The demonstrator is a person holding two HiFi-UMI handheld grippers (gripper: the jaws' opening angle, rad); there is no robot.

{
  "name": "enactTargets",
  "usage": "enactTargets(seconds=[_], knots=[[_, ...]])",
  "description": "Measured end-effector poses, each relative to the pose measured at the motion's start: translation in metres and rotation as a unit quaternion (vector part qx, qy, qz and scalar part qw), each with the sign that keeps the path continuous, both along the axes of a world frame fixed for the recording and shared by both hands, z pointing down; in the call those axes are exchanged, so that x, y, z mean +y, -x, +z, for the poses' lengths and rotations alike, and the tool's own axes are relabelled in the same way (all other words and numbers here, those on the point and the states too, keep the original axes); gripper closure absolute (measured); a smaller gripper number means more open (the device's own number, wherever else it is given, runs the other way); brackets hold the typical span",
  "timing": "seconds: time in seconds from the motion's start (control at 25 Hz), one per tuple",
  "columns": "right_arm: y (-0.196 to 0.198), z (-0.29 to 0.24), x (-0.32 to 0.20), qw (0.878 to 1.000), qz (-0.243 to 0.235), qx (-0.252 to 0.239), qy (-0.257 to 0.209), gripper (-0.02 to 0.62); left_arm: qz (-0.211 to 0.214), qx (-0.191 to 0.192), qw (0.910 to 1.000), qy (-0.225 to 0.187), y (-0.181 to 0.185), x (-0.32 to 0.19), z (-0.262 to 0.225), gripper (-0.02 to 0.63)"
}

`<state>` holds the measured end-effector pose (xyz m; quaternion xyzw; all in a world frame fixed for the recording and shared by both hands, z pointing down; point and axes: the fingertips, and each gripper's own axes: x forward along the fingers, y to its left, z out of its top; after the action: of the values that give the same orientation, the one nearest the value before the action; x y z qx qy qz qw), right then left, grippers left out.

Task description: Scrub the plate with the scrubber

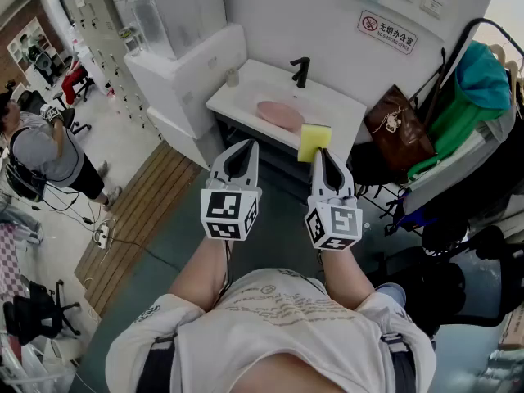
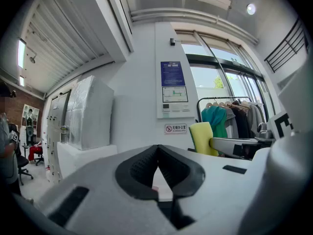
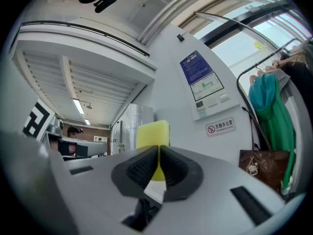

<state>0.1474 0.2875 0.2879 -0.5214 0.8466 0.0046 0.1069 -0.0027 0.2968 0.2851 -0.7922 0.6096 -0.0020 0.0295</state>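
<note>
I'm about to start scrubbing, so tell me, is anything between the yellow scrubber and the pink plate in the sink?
Nothing visible stands in the way. The scrubber, clamped in the right gripper, is in open air before the sink, where the plate lies uncovered. The black faucet stands behind the plate, off the path.

place: workroom or lab | cues: washbasin [image 1: 337, 109], lockers [image 1: 94, 23], office chair [image 1: 33, 313], hanging clothes [image 1: 471, 97], wall notice [image 1: 386, 31]

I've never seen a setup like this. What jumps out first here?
The bright yellow scrubber stands out, pinched in the right gripper in front of the person. Beyond it a pink plate lies in the white sink, and the left gripper alongside is shut and empty.
</note>
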Motion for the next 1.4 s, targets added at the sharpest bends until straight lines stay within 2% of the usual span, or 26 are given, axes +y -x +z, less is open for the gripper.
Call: enactTargets(seconds=[0.28,1.08,1.4], knots=[[0.003,-0.002,-0.003,1.000,-0.008,-0.018,0.001,0.558,-0.002,-0.002,1.0000,-0.002,0.004,-0.001,-0.001,0.584],[0.060,0.004,0.009,1.000,0.001,0.001,-0.001,0.558,0.009,0.014,0.9998,-0.006,0.056,0.006,0.007,0.584],[0.065,0.013,-0.015,1.000,0.005,-0.002,0.000,0.558,0.007,0.007,0.9999,-0.003,0.064,-0.014,0.015,0.584]])
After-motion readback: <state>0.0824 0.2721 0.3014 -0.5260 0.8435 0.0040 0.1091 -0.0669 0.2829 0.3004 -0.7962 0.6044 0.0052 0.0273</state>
